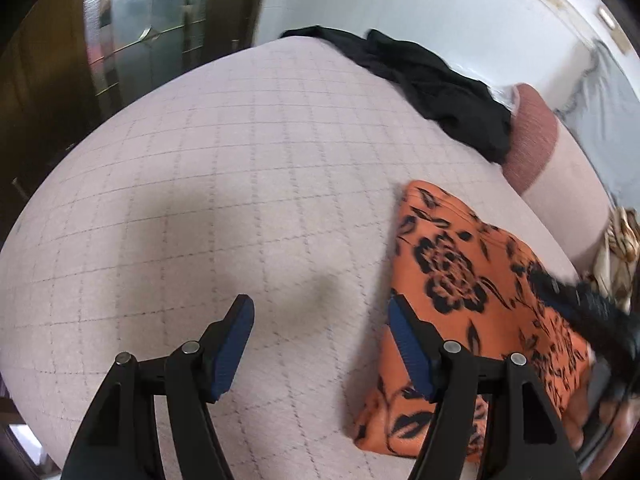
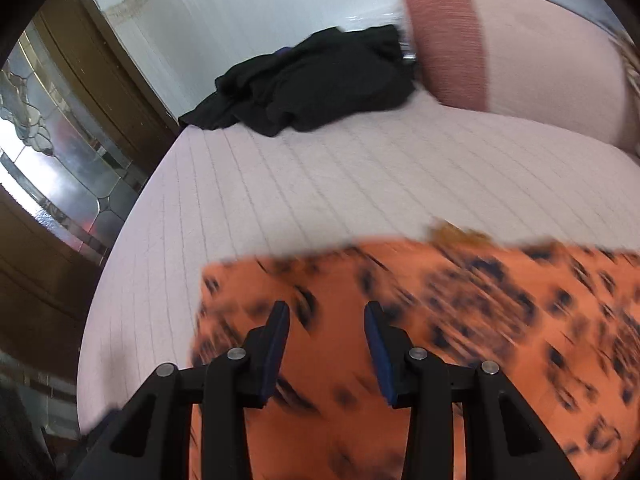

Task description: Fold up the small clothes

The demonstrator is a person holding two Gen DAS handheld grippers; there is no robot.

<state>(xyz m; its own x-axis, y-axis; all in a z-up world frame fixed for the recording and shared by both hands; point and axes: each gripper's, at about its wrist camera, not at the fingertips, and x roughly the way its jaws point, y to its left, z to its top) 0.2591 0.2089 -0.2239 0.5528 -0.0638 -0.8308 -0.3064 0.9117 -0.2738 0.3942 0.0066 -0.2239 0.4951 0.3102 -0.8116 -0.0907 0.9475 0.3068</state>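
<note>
A folded orange garment with black flowers [image 1: 460, 280] lies on the pale checked bed cover [image 1: 240, 160], to the right in the left wrist view. My left gripper [image 1: 320, 312] hangs open over bare cover just left of the garment, its right finger [image 1: 404, 332] at the garment's left edge. Nothing is between its pads. In the right wrist view, my right gripper [image 2: 326, 316] hovers over the same orange garment [image 2: 460, 320], jaws partly apart with nothing between them. That garment is motion-blurred. A dark blurred shape [image 1: 580, 304] over the garment's right side is the right tool.
A crumpled black garment [image 1: 440, 88] [image 2: 312, 84] lies at the far edge of the bed by the white wall. A pink and rust bolster [image 1: 532, 140] [image 2: 444, 40] sits beside it. A wooden glazed door [image 2: 60, 160] stands past the bed's left edge.
</note>
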